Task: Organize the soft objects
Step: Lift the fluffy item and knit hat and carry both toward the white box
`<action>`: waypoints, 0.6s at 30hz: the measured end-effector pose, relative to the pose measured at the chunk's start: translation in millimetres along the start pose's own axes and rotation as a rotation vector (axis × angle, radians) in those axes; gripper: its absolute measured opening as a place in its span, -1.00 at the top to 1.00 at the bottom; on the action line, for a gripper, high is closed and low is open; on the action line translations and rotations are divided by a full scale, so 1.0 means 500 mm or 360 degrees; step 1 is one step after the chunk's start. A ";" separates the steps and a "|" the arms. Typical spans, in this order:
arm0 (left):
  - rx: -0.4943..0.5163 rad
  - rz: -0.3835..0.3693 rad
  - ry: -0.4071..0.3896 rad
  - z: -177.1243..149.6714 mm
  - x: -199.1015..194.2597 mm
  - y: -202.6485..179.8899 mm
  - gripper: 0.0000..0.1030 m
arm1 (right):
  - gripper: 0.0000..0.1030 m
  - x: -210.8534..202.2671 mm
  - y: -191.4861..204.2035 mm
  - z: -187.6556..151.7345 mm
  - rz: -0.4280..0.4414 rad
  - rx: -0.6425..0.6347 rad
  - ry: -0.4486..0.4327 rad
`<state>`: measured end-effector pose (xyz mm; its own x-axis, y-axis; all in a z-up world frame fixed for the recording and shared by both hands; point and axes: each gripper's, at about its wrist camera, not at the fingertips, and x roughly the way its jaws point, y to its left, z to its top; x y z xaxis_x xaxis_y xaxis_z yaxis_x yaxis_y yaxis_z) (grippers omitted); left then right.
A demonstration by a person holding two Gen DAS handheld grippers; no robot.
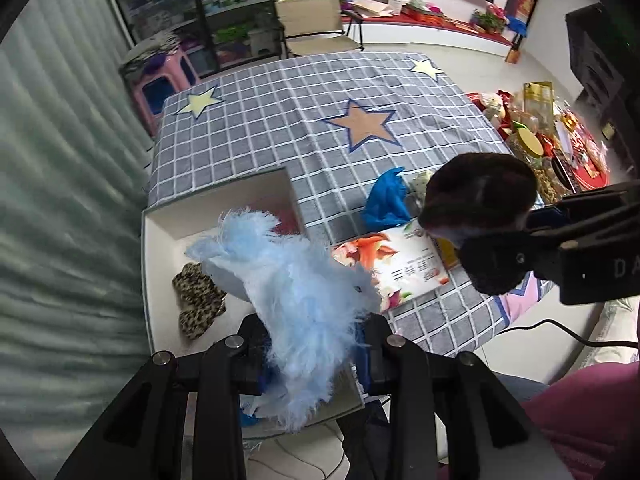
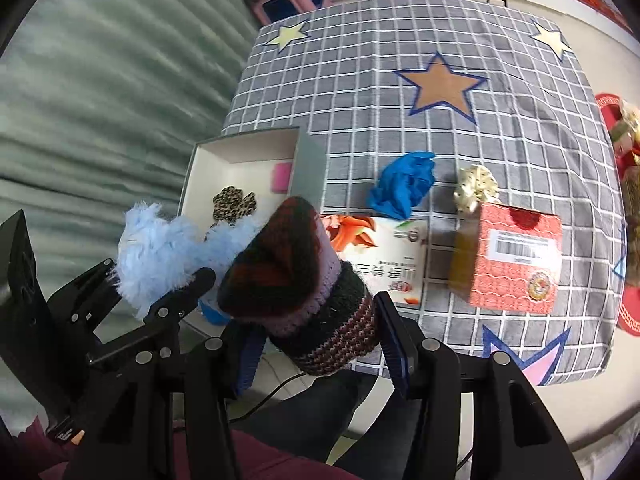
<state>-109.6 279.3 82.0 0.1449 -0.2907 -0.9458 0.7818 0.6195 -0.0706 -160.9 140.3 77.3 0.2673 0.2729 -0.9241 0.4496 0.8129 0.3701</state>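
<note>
Left tool [image 1: 316, 344] clamped on blue fluff [image 1: 292, 288]. Long axis running up and away from the pads, frayed tip [image 1: 244, 224] pointing toward the far-left side, over the box [image 1: 160, 264]. Loose strands hanging below the pads. Just left of this tool, leopard piece [image 1: 198, 300] flat in the box; pink item [image 2: 282, 176] in its far corner.

Right tool [image 2: 320, 340] clamped on knit hat [image 2: 296, 276]. Striped cuff [image 2: 340, 336] between the pads, crown [image 2: 276, 256] pointing up and away, leaning left toward the fluff. Hat upright-tilted, long axis along the fingers. Fluff [image 2: 160, 252] just left of the hat, seemingly touching.

Ahead of the right tool on the table [image 2: 500, 160]: flat printed box [image 2: 380, 248] partly hidden behind the hat, blue glove [image 2: 404, 188] crumpled beyond it, cream bow [image 2: 476, 188] to the right of the glove, red carton [image 2: 516, 260] right of the tool, touching the bow. All well clear of both tools.

Both held things above the near table edge, box's near rim hidden by the fluff.
</note>
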 end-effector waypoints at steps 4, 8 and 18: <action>-0.0045 -0.0004 0.0008 -0.014 -0.001 0.016 0.33 | -0.04 0.008 0.023 0.001 -0.0005 -0.0046 0.0018; -0.0056 -0.0008 0.0009 -0.022 -0.002 0.020 0.33 | -0.04 0.019 0.039 -0.001 -0.0008 -0.0075 0.0041; -0.0035 -0.0027 0.0014 -0.025 -0.001 0.026 0.33 | -0.04 0.032 0.055 -0.005 -0.0024 -0.0084 0.0061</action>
<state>-107.1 296.5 77.5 0.1267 -0.2949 -0.9471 0.7704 0.6307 -0.0933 -146.2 168.5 72.6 0.2274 0.2791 -0.9330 0.4076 0.8428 0.3515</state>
